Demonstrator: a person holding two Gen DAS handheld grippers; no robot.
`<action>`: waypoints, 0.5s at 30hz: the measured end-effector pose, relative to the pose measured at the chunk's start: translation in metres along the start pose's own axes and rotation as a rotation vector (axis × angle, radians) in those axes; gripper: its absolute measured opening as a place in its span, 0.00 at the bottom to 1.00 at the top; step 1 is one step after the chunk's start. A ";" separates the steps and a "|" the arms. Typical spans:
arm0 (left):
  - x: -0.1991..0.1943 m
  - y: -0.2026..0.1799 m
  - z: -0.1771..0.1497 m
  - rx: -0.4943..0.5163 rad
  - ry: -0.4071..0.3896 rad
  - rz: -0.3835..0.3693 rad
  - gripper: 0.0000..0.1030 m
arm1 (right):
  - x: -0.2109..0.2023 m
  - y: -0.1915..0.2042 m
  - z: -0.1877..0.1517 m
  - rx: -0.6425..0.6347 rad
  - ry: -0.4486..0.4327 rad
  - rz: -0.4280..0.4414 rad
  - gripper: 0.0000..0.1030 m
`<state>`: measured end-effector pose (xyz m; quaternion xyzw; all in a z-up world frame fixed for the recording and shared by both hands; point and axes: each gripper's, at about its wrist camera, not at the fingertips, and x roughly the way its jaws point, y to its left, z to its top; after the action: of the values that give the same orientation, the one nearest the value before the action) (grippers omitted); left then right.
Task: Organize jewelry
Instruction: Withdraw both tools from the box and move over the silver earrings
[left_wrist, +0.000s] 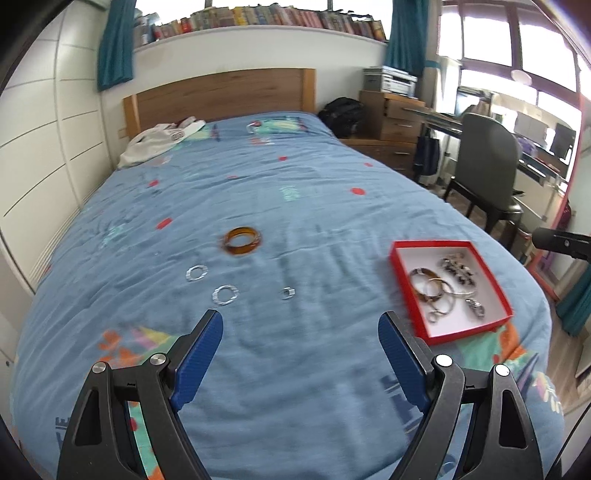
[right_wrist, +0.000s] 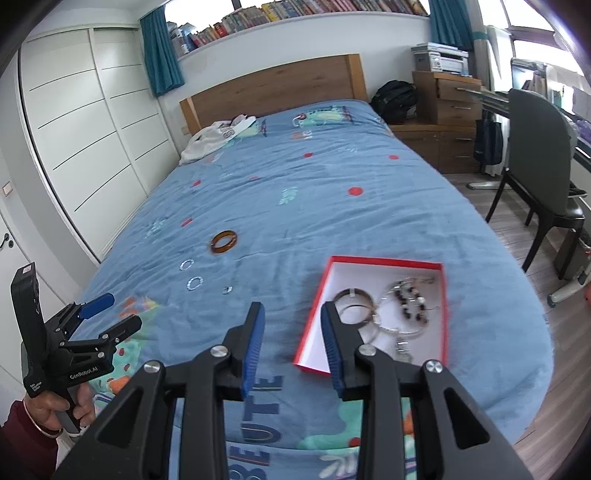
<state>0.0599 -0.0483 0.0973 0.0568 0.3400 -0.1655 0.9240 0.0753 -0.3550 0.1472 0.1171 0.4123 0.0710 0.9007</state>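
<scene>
An amber bangle (left_wrist: 242, 240) lies on the blue bedspread, also in the right wrist view (right_wrist: 223, 242). Nearer lie two flat silver rings (left_wrist: 196, 273) (left_wrist: 225, 295) and a small silver ring (left_wrist: 287, 293). A red tray (left_wrist: 406, 291) with a white floor holds several bangles and a beaded piece (left_wrist: 458, 271); it shows in the right wrist view too (right_wrist: 314, 321). My left gripper (left_wrist: 300, 325) is open and empty above the bed, short of the silver rings. My right gripper (right_wrist: 291, 314) is open and empty at the tray's left edge.
The bed's wooden headboard (left_wrist: 221, 90) is far ahead with white clothing (left_wrist: 159, 142) by it. White wardrobe doors (right_wrist: 85, 147) run along the left. A dark chair (left_wrist: 487, 166) and a desk stand to the right of the bed.
</scene>
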 end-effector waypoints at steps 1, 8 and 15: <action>0.002 0.008 -0.001 -0.004 0.004 0.011 0.83 | 0.008 0.006 0.001 -0.008 0.008 0.007 0.30; 0.015 0.045 -0.002 -0.020 0.026 0.060 0.83 | 0.044 0.028 0.009 -0.023 0.031 0.045 0.31; 0.042 0.075 -0.006 -0.035 0.075 0.080 0.83 | 0.085 0.037 0.014 -0.031 0.065 0.065 0.37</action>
<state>0.1123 0.0123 0.0652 0.0605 0.3749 -0.1203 0.9172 0.1402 -0.3023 0.1046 0.1143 0.4361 0.1103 0.8858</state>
